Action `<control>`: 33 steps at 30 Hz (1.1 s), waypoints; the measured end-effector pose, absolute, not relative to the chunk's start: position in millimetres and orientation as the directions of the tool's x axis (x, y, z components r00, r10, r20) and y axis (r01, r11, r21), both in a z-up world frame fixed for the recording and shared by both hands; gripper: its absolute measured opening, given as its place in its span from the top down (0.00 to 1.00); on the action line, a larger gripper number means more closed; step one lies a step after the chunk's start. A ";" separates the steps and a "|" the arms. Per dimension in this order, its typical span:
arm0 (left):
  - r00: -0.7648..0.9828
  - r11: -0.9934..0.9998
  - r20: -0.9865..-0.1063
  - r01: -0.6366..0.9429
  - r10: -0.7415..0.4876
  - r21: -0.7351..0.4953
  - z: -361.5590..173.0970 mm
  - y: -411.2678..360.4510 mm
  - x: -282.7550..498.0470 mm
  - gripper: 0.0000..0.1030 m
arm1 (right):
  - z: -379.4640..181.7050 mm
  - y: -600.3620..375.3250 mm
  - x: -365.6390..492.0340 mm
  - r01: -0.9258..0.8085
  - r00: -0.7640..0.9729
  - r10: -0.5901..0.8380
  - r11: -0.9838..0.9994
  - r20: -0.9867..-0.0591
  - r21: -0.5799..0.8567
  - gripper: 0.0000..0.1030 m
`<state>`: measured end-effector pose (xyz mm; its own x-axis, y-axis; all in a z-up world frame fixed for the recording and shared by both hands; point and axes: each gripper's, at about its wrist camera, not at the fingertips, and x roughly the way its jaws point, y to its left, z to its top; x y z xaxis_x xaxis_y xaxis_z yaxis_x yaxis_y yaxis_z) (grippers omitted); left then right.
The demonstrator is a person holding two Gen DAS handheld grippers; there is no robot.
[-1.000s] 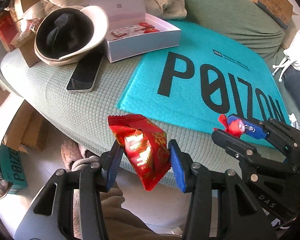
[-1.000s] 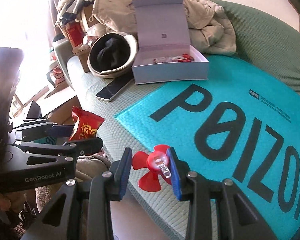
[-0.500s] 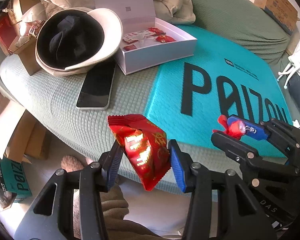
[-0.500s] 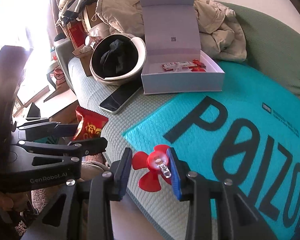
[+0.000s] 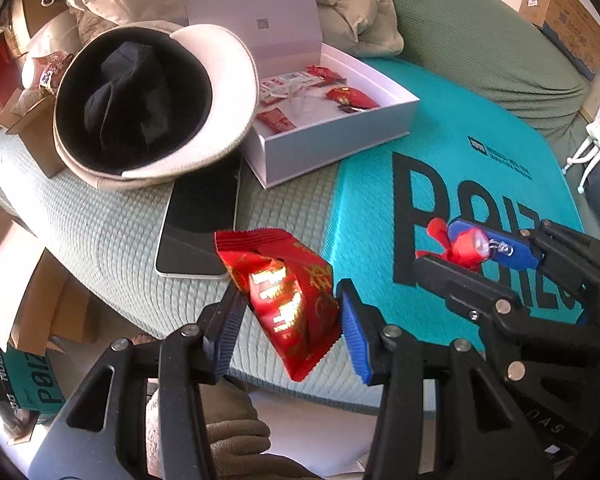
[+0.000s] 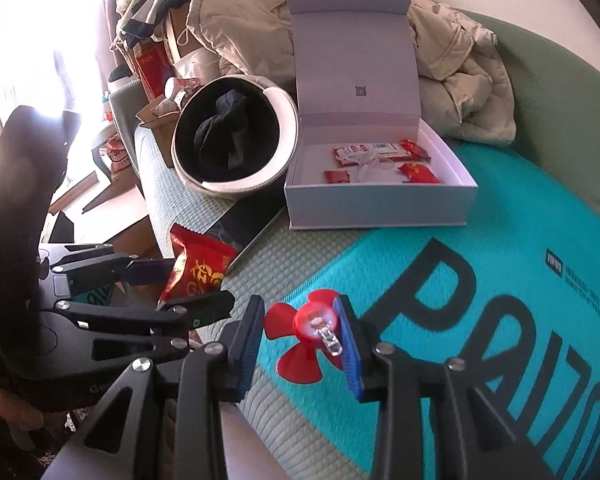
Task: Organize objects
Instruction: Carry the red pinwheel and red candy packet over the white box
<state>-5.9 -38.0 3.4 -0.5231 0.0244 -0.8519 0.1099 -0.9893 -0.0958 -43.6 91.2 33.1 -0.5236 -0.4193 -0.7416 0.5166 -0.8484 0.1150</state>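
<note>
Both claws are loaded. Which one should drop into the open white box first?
Right, probably. The right claw, gripping the red fan, sits nearer the white box; the left claw with its red packet hangs farther out.

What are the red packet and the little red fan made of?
The red packet looks like glossy foil or plastic film: it crinkles, glints gold and has serrated ends. The little red fan looks like moulded plastic, smooth and shiny, with a small metal clip.

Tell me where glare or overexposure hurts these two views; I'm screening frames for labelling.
Right wrist view: the window area at upper left is blown out white. Left wrist view: bright glare on the red snack packet washes out its gold print; the white box stays readable. Both bend straight edges near the rim.
</note>
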 end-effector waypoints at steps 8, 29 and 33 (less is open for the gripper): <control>-0.543 -0.991 -0.839 0.114 -0.006 -0.067 11.5 -49.9 -29.3 0.56 | 34.0 86.5 -71.3 0.513 -0.524 -0.411 -0.851 -0.746 0.109 0.65; -0.593 -0.999 -0.805 0.025 0.009 -0.030 48.3 -83.0 -119.6 0.56 | 71.4 65.5 -160.7 0.491 -0.592 -0.395 -0.868 -0.702 0.074 0.65; -0.597 -1.000 -0.802 0.009 0.012 -0.022 52.4 -87.3 -140.5 0.56 | 76.6 63.9 -179.9 0.482 -0.605 -0.390 -0.873 -0.694 0.071 0.65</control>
